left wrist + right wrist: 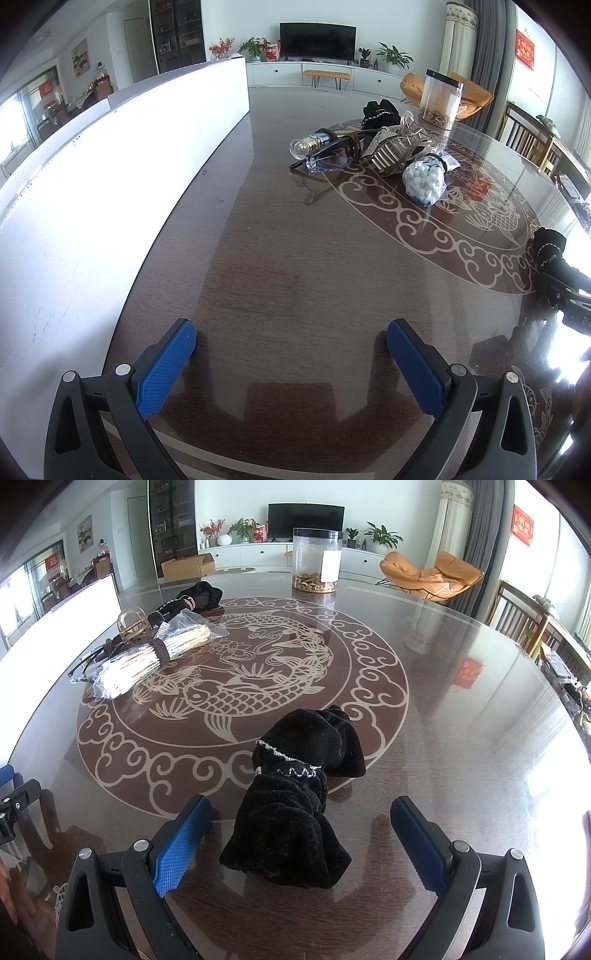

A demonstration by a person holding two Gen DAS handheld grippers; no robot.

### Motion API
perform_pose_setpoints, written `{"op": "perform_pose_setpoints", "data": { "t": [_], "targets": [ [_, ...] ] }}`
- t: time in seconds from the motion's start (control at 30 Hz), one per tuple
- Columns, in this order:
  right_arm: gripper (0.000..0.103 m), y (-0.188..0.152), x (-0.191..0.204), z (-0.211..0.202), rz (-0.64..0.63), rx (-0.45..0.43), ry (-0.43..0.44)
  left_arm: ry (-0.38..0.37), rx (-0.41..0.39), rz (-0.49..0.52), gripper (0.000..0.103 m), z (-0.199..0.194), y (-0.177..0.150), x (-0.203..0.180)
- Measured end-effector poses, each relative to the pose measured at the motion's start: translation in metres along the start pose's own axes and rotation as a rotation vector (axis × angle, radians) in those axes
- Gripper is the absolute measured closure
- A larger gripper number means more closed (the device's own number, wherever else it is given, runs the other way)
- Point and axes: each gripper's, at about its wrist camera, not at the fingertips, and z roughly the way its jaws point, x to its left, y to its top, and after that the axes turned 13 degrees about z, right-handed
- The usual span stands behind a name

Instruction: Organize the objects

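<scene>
A black velvet scrunchie (306, 746) with a white bead trim lies on the glass tabletop (461, 738). It sits between the fingers of my right gripper (301, 812), which is open, its blue pads clear of the fabric on both sides. My left gripper (291, 354) is open over bare wood with nothing between its fingers. Ahead of it is a pile: glasses (325, 162), a small bottle (308, 144), a rhinestone claw clip (386, 157), a bag of cotton swabs (424, 181) and a second black scrunchie (380, 110).
A long white box (110, 184) runs along the table's left side. A clear jar (317, 561) with a black lid stands at the far side. The cotton swab bag (155, 657) and a clear clip (131, 622) lie far left of the right gripper.
</scene>
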Motion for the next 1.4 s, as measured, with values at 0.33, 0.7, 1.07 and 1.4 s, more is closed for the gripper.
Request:
{"op": "perform_pose_setpoints", "data": {
  "t": [0.33,0.7,1.07,1.4],
  "targets": [
    [0.005,0.001,-0.001,-0.002,0.005,0.001,0.021,-0.108,0.027,-0.007,0.000,0.006,0.024,0.011],
    [0.005,0.001,-0.002,-0.003,0.005,0.001,0.027,-0.163,0.005,0.027,0.031,0.063,0.130,0.044],
    [0.005,0.001,-0.002,-0.003,0.004,0.002,0.032,-0.138,-0.030,0.170,0.095,0.059,0.122,0.017],
    [0.005,0.001,-0.001,-0.003,0.001,0.002,0.024,-0.422,0.030,-0.008,0.067,-0.011,0.022,0.034]
  ]
}}
